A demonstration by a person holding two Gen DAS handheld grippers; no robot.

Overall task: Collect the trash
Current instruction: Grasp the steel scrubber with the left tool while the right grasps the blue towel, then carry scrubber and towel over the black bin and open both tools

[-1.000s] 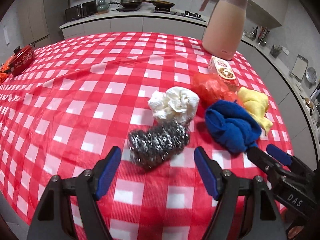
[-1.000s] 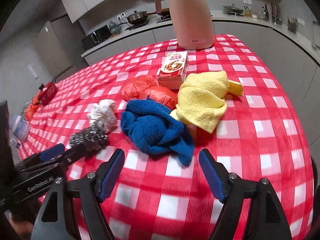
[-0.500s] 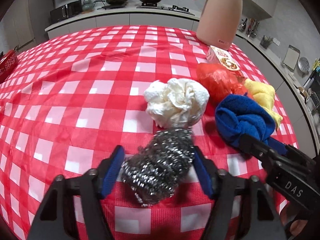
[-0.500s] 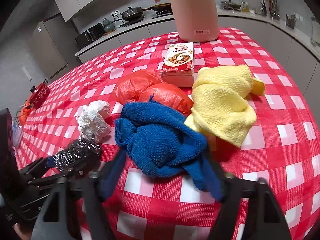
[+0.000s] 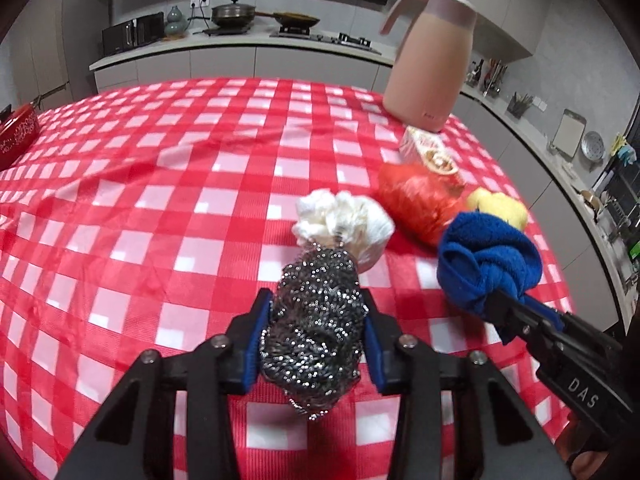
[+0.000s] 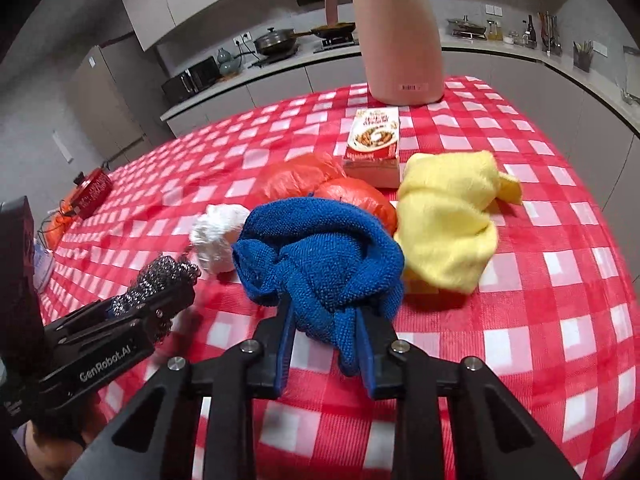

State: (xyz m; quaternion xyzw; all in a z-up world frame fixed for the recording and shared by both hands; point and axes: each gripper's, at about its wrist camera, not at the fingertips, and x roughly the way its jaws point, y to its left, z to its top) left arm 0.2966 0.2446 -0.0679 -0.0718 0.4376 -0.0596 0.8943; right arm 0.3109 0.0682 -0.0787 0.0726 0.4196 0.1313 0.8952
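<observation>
My left gripper (image 5: 316, 320) is shut on a steel wool scourer (image 5: 314, 328) and holds it just above the checked tablecloth; it also shows in the right wrist view (image 6: 160, 280). My right gripper (image 6: 324, 328) is shut on a blue cloth (image 6: 320, 252), which also shows in the left wrist view (image 5: 488, 264). A crumpled white paper ball (image 5: 344, 224) lies just beyond the scourer. A red plastic bag (image 6: 320, 180) lies behind the blue cloth.
A yellow cloth (image 6: 448, 216) lies right of the blue cloth. A snack box (image 6: 374, 140) and a tall pink jug (image 5: 430, 64) stand further back. A red pot (image 5: 16, 136) sits at the table's far left. The table's right edge (image 6: 616, 240) is close.
Both grippers moved forward and closed: the left on the scourer, the right on the blue cloth. Both things are now bunched between the fingers and lifted slightly.
</observation>
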